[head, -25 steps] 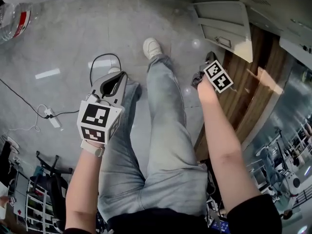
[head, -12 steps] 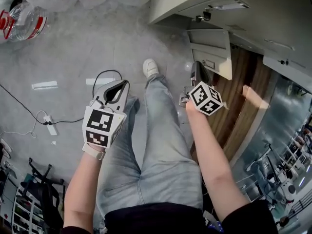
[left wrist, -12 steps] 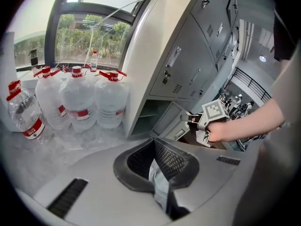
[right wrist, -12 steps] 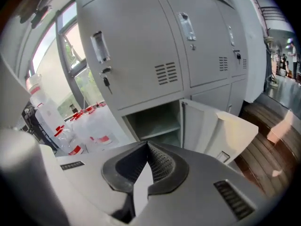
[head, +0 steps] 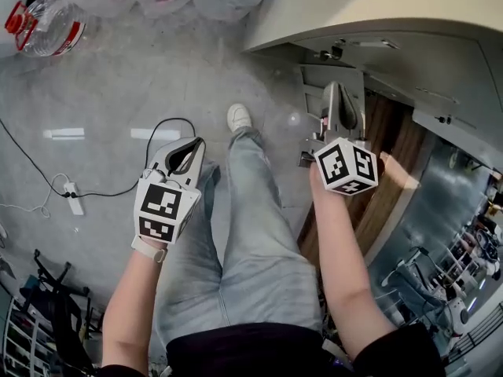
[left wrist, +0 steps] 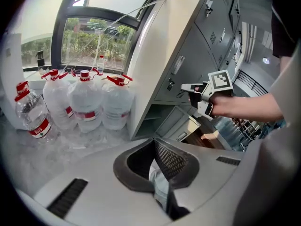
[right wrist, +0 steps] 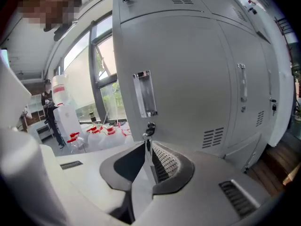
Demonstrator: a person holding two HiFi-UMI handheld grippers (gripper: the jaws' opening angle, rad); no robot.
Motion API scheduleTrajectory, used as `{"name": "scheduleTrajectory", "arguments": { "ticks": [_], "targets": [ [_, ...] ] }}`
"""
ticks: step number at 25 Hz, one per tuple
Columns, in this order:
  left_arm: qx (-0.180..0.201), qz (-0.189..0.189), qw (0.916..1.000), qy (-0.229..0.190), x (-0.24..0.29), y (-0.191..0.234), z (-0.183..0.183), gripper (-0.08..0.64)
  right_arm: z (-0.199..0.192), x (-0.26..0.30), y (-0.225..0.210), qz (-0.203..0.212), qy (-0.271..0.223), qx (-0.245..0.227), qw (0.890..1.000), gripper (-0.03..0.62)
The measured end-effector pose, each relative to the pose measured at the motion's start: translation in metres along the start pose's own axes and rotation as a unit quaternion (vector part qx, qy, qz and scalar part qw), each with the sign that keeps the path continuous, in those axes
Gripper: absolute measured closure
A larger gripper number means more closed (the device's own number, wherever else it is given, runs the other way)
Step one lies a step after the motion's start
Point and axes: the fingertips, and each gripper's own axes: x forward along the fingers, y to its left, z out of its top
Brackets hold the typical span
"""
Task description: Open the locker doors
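Grey lockers (head: 409, 61) stand to my right. A low door (head: 333, 75) hangs open, also in the left gripper view (left wrist: 178, 124). My right gripper (head: 339, 93) points almost level at a closed door (right wrist: 193, 74). Its tips (right wrist: 147, 146) sit just below that door's key lock (right wrist: 149, 128) and pull handle (right wrist: 144, 94), short of touching. Its jaws have just parted a hair and still look together, with nothing between them. The left gripper view shows it in front of the lockers (left wrist: 187, 87). My left gripper (head: 189, 144) hangs shut and empty over the floor (left wrist: 154, 142).
Large water bottles (head: 47, 22) with red caps stand by the window wall (left wrist: 84, 102). A power strip (head: 72, 198) and a black cable (head: 161, 124) lie on the grey floor. The person's jeans leg (head: 251, 210) and white shoe (head: 239, 116) are between the grippers. Wood flooring (head: 377, 203) runs along the lockers.
My right gripper has risen from beside the low open door to the closed door above it and tipped up toward level. The left gripper has lifted a little.
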Motion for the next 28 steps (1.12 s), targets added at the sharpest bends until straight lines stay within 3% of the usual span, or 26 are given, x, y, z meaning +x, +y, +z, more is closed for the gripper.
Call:
{"name": "scheduleTrajectory", "arguments": {
  "ticks": [4,12,19,21,28],
  "targets": [
    [-0.012,0.000,0.9999,0.002,-0.005,0.005,-0.001,0.543,0.036,0.018,0.011,0.010,-0.019,-0.013,1.000,0.455],
    [-0.032,0.003,0.9995,0.003,-0.002,0.022,0.001,0.543,0.085,0.050,0.024,0.006,-0.053,-0.049,0.997,0.409],
    [-0.039,0.010,0.9992,-0.003,-0.003,0.048,0.012,0.543,0.088,0.053,0.027,0.007,-0.055,-0.067,0.996,0.408],
    [-0.034,0.006,0.9994,-0.002,-0.005,0.051,0.012,0.543,0.088,0.053,0.031,0.012,-0.056,-0.065,0.996,0.436],
    [-0.020,-0.010,0.9997,0.008,-0.009,0.054,0.002,0.543,0.087,0.050,0.031,-0.006,-0.060,-0.050,0.997,0.439]
  ]
}}
